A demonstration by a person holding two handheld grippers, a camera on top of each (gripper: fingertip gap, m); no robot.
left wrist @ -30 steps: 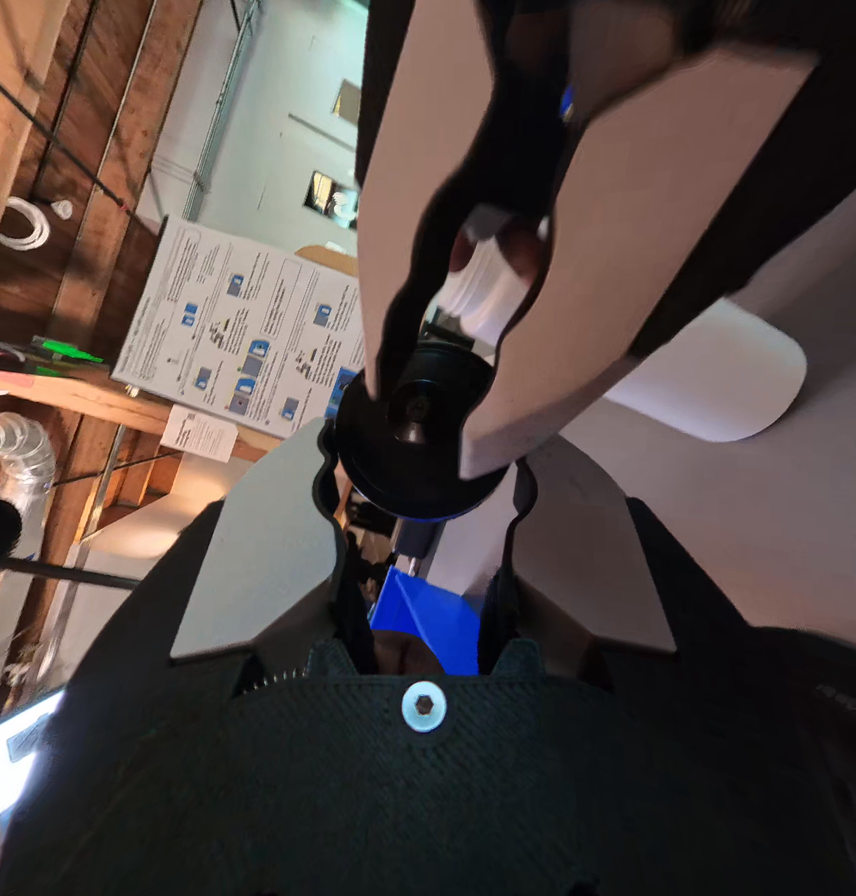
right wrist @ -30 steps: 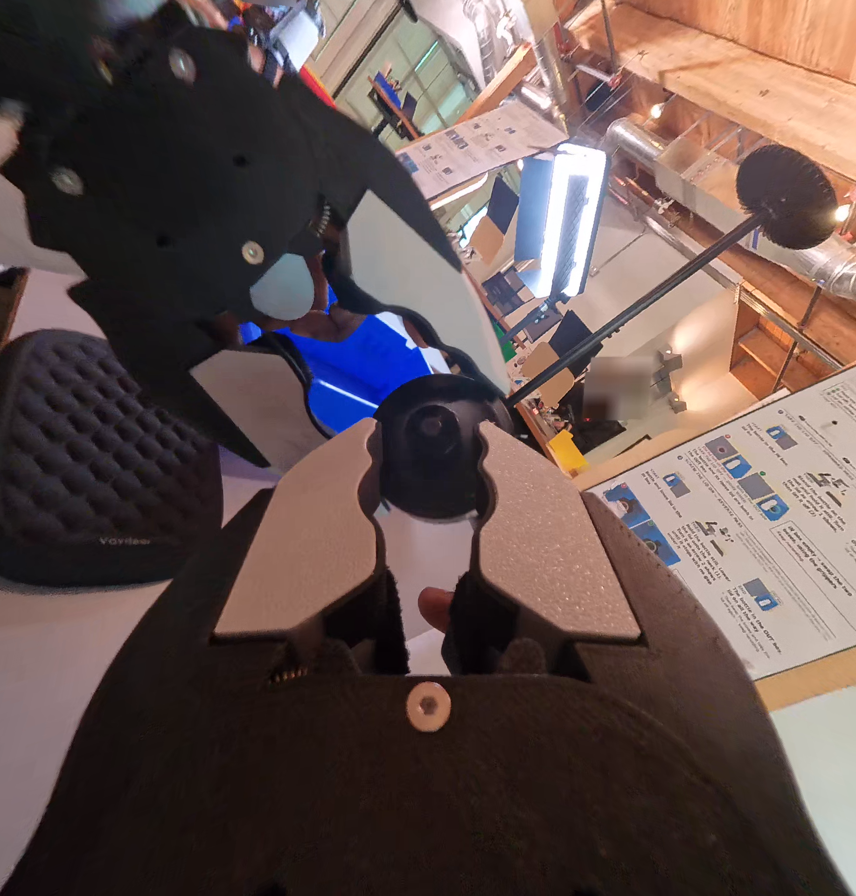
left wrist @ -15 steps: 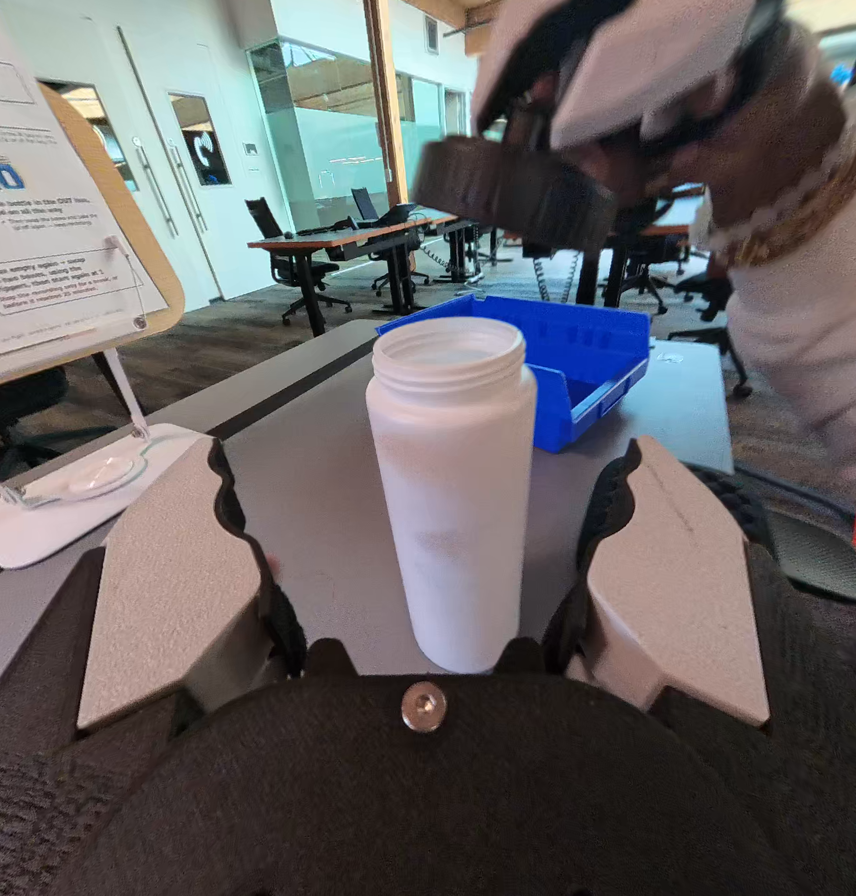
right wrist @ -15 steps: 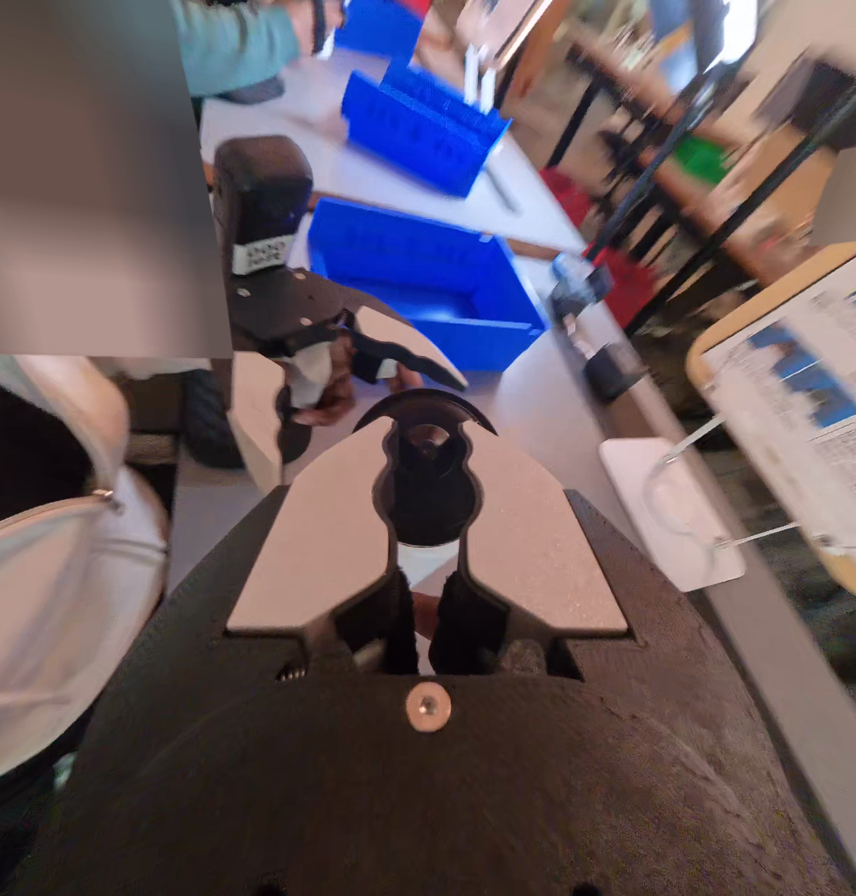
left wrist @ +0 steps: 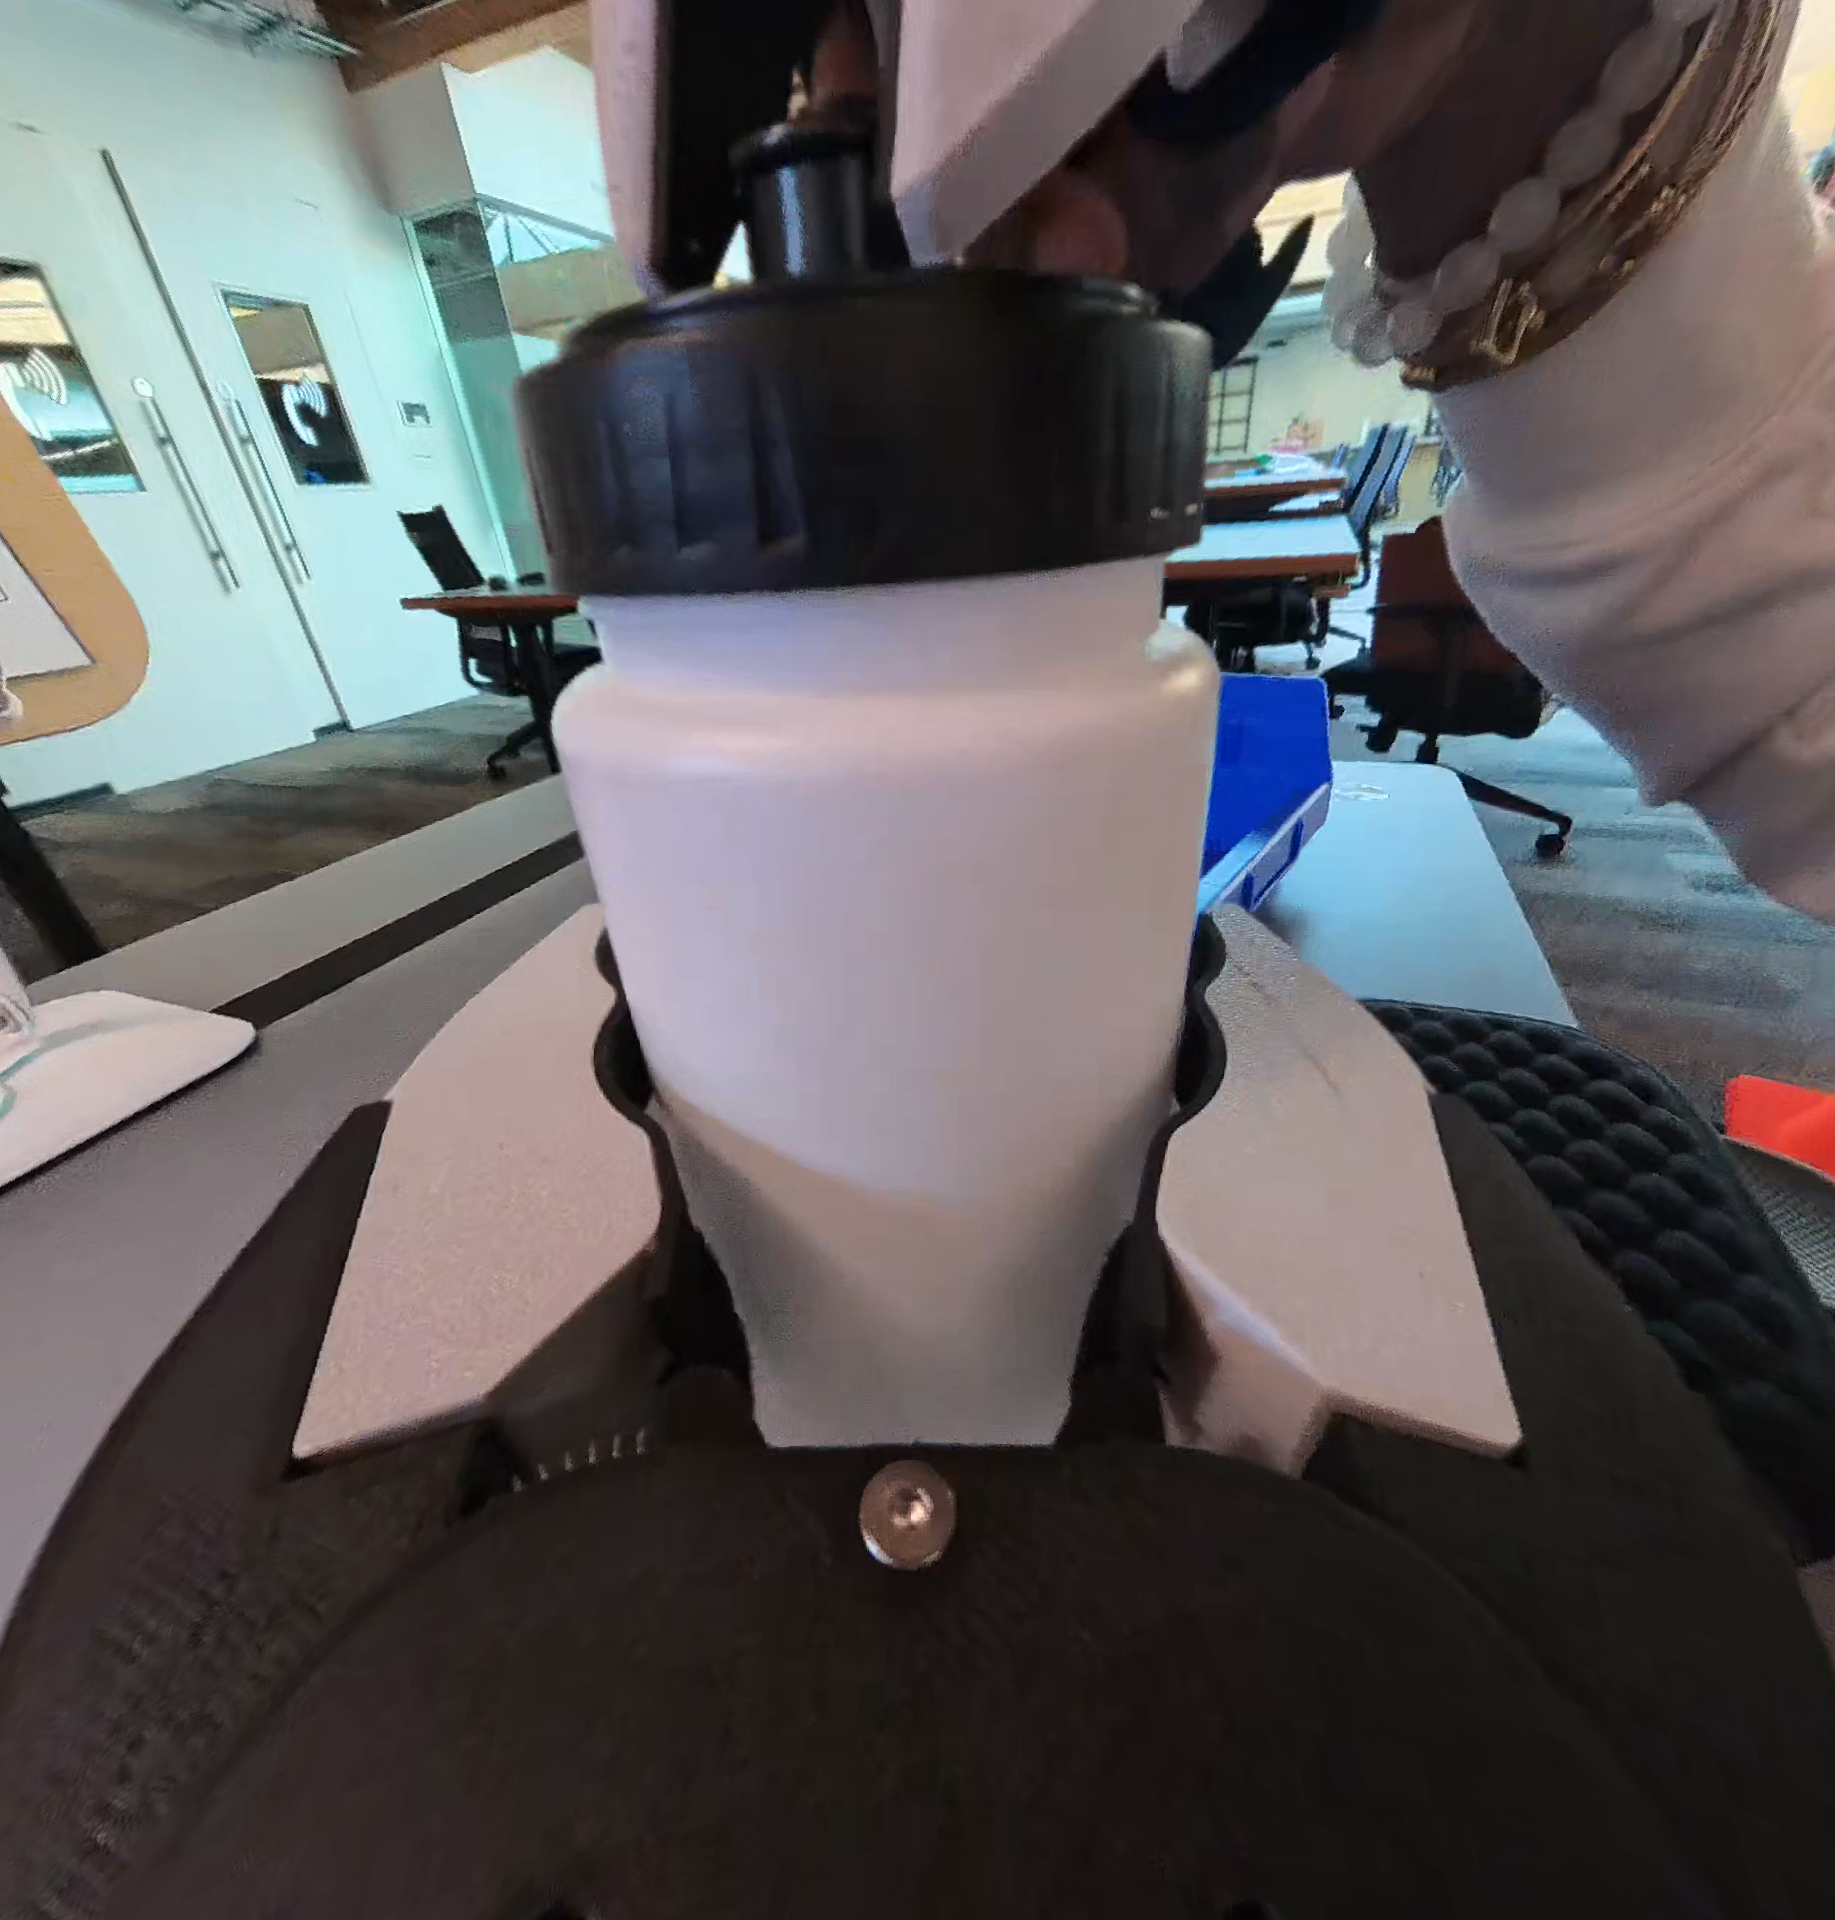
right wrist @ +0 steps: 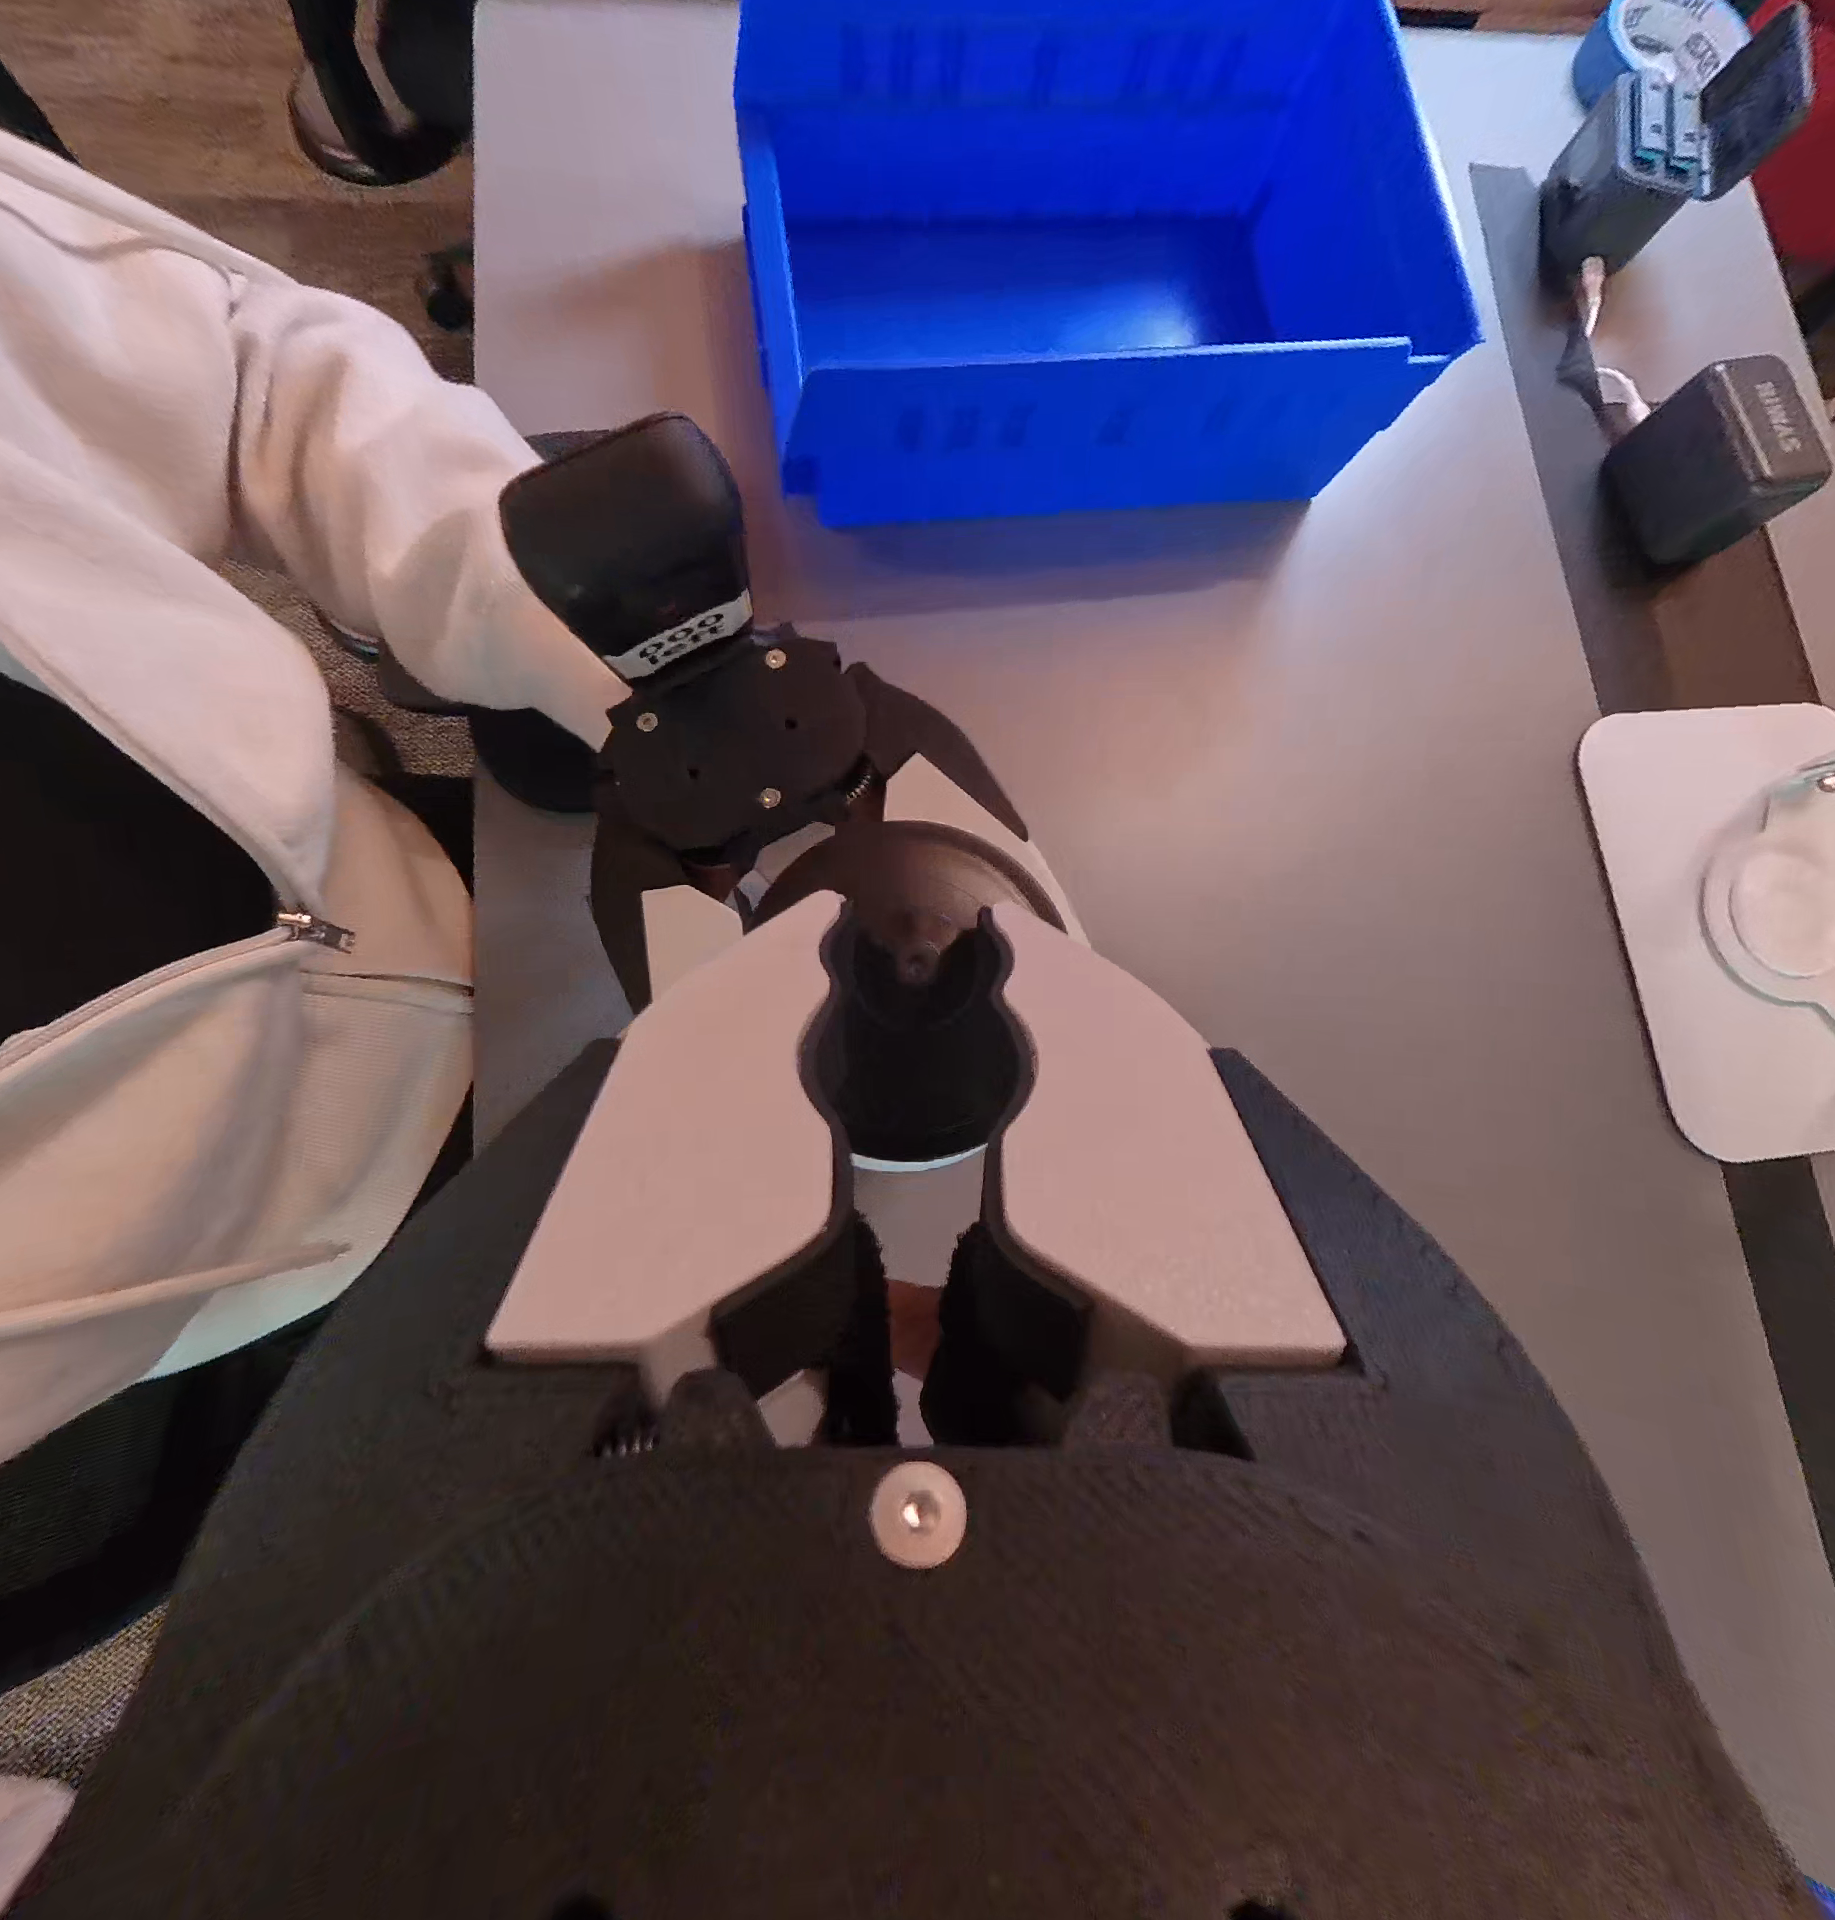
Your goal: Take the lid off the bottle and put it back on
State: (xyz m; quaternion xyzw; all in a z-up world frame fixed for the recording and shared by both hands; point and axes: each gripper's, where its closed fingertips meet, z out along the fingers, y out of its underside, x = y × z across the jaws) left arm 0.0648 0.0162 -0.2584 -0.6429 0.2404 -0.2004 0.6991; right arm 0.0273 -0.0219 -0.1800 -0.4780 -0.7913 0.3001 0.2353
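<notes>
Change: half a second ago the bottle stood uncapped between spread fingers with the lid held up above it; now the lid sits on the neck and the left fingers have closed on the body.
Bottle: white bottle (left wrist: 892,935) fills the centre of the left wrist view, upright on the grey surface (right wrist: 1256,779), long axis vertical, mouth pointing up.
Lid: black ribbed lid (left wrist: 861,447) covers the mouth at upper centre; its spout (left wrist: 804,203) points straight up. Whether it is threaded down cannot be told.
Left gripper: left gripper (left wrist: 897,1122) is pinching the lower body of the bottle, one finger on each side.
Right gripper: right gripper (right wrist: 918,1049) comes from above, pressed onto the lid's spout.
Surroundings: blue bin (right wrist: 1089,270) lies beyond the bottle at the top of the right wrist view; a white stand base (right wrist: 1702,935) sits at the right edge.
Risk: if the lid has landed tilted, turning could cross the threads; a pinch only on the narrow spout could slip while twisting; a loose hold below would let the bottle spin with the lid.
</notes>
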